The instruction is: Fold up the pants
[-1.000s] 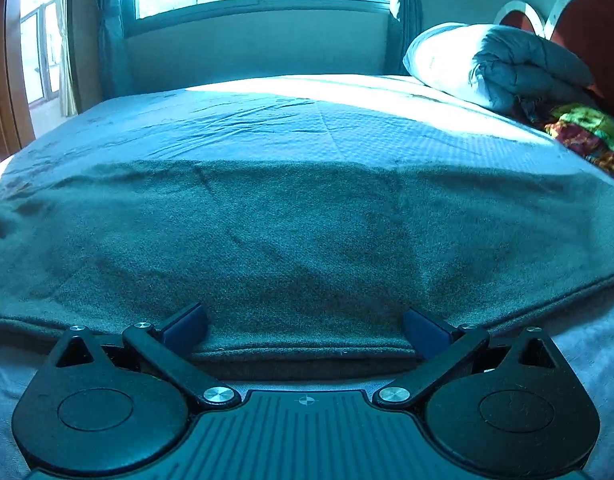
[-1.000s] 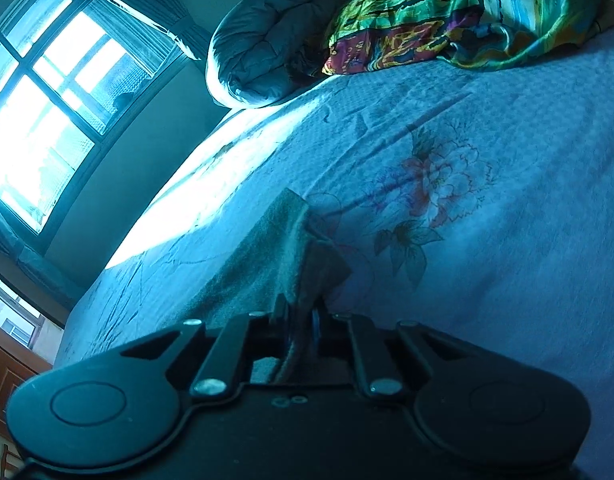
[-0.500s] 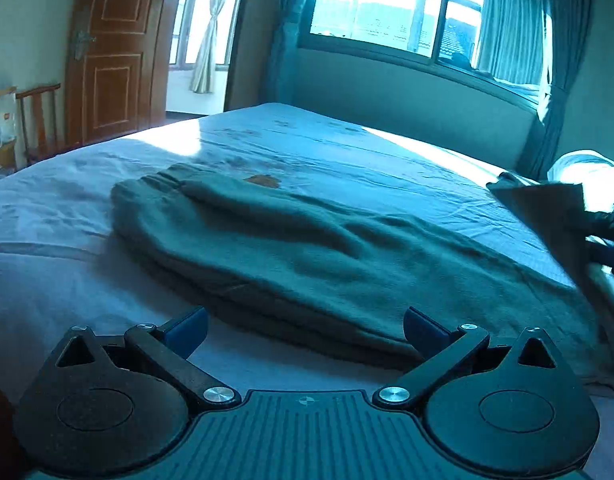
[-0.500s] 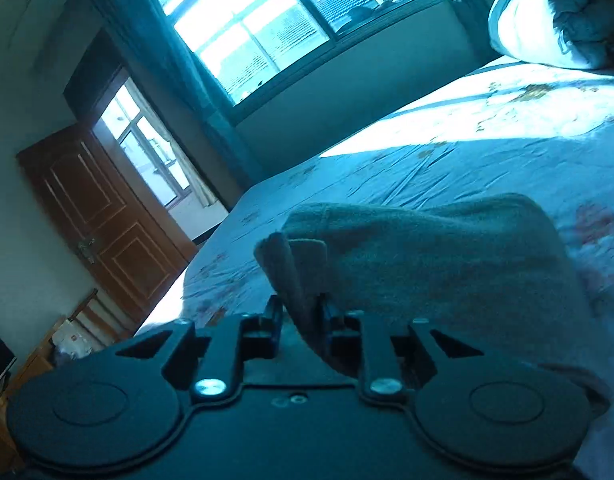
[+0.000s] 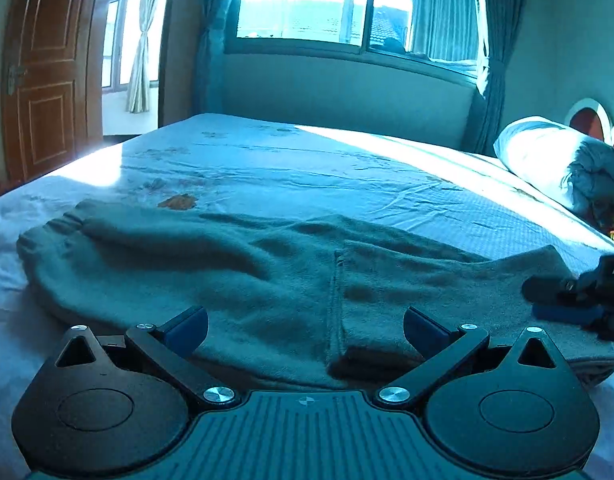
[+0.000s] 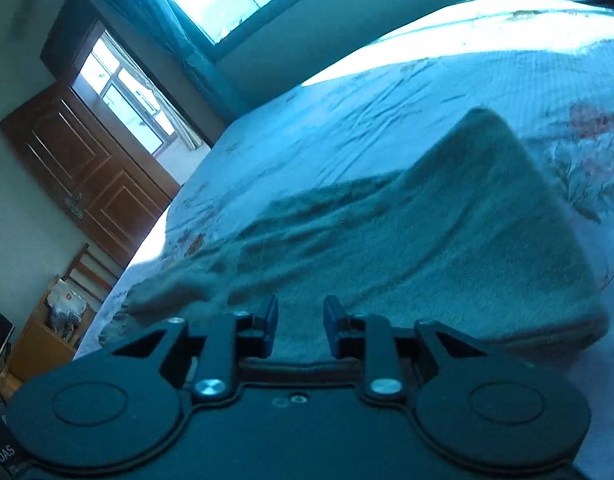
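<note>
The grey-green pants (image 5: 227, 268) lie across the bed, with the right part folded over onto the middle; the fold's edge runs down the centre (image 5: 337, 300). My left gripper (image 5: 305, 322) is open and empty, low over the near edge of the pants. My right gripper (image 6: 299, 322) is open a little and empty, just above the folded layer (image 6: 427, 240). It also shows at the right edge of the left wrist view (image 5: 567, 304), resting on the folded cloth.
The bed (image 5: 307, 172) has a light floral sheet. A rolled duvet (image 5: 555, 160) and headboard are at the right. A window (image 5: 347, 0) is behind, a wooden door (image 5: 39, 80) at the left. A chair with bags (image 6: 63, 304) stands by the door.
My right gripper carried the pant end over onto the middle, laid it down and let go. My left gripper swung to face the pants, staying open.
</note>
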A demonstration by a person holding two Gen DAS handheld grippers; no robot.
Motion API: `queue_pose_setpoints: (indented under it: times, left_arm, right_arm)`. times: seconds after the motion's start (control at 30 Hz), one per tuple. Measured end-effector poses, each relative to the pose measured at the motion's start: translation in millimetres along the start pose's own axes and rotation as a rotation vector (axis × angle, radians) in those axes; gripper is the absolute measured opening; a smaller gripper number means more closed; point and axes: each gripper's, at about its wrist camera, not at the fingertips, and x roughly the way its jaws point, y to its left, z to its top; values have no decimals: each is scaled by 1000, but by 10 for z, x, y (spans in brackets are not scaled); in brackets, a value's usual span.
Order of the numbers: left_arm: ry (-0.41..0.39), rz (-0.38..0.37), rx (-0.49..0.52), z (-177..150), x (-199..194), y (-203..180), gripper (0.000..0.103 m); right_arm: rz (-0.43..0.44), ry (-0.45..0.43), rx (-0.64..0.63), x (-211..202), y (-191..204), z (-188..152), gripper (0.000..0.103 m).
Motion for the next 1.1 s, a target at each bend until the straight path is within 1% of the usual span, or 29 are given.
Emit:
queue_pose_setpoints:
  times: [0.03,0.07,0.1,0.13,0.17,0.2,0.23,0.27,0.3,0.37,0.4,0.43,0.47,0.5,0.53,0.57,0.6,0.67,0.7,0.77,0.8,0.83,0.87,0.9,0.93,0.97,1.03,1.07,1.1]
  left_arm:
    - [23,12,30,9,75,-62,103]
    - [72,32,54,6,180,-94,103]
    - [117,45,57,-23,277,-96,103]
    - [133,32,42,-68,318,-81,103]
    - [124,28,34,-92,324,-71,103]
    - [113,27,35,-114,279,-72,103]
    - [103,25,31,-113,269,-75,103]
    - [80,23,12,-109,237,-68,103]
    - [57,24,-8,-105,199,-49,103]
    - [8,28,-53,-79,138,16,103]
    - [-5,38,-67,-52,154,27,103]
    - [-10,41,-75,-29,182,31,103]
    - [-8,39,-78,3,236,27,103]
    - [-2,43,-71,28,295,9,103]
    - [14,50,-57,48,355,-15,103]
    - [67,81,-23,62,467,-53,103]
    - [120,97,-9,56,572,-68,103]
    - [122,83,-47,48,619,-16,103]
    - [109,89,-53,65,596,-4,103]
    - [57,126,-34,91,539,0,103]
    - [60,132,-38,89,560,16,103]
    - [92,132,-41,79,626,24,103]
    - [124,129,-42,55,705,21,103]
    - [119,128,-34,41,737,5,103]
    - [121,127,-37,56,733,-1,103]
    - [124,127,-43,84,714,-1,103]
    - [80,136,-38,124,621,-1,103]
    - [75,146,-29,115,614,-4,103]
    - [100,141,-23,91,660,-7,103]
  right_arm:
    - [-33,-21,-4,-13,-88,125,22]
    - [-48,-33,17,33,-223,295,21]
    - [-41,-26,41,114,-340,428,20]
    - [-40,11,59,264,-480,560,20]
    - [-74,68,84,457,-613,638,16]
    - [-132,117,105,638,-767,670,11]
    - [-169,178,149,813,-954,661,0]
    - [-162,211,200,881,-1088,652,0]
    - [-121,199,246,847,-1177,641,0]
    - [-88,110,208,646,-1114,673,2]
    - [-70,43,190,517,-1081,694,10]
    - [-58,10,189,454,-1086,701,15]
    - [-48,-3,192,442,-1105,704,15]
    - [-43,9,195,496,-1163,706,15]
    - [-71,35,188,582,-1222,693,8]
    - [-109,64,182,667,-1305,672,0]
    - [-128,79,204,734,-1401,676,0]
    - [-98,75,257,702,-1486,687,0]
    - [-93,53,249,610,-1452,713,0]
    - [-79,-15,182,412,-1332,719,15]
    - [-58,-18,158,379,-1290,707,15]
    - [-54,0,139,400,-1271,682,15]
    - [-90,42,102,490,-1258,639,12]
    - [-146,92,76,585,-1273,575,12]
    - [-166,116,69,628,-1289,532,12]
    - [-159,99,76,578,-1272,544,12]
    - [-116,28,85,400,-1204,602,14]
    - [-95,-2,87,349,-1177,612,15]
    - [-81,-13,81,351,-1153,618,15]
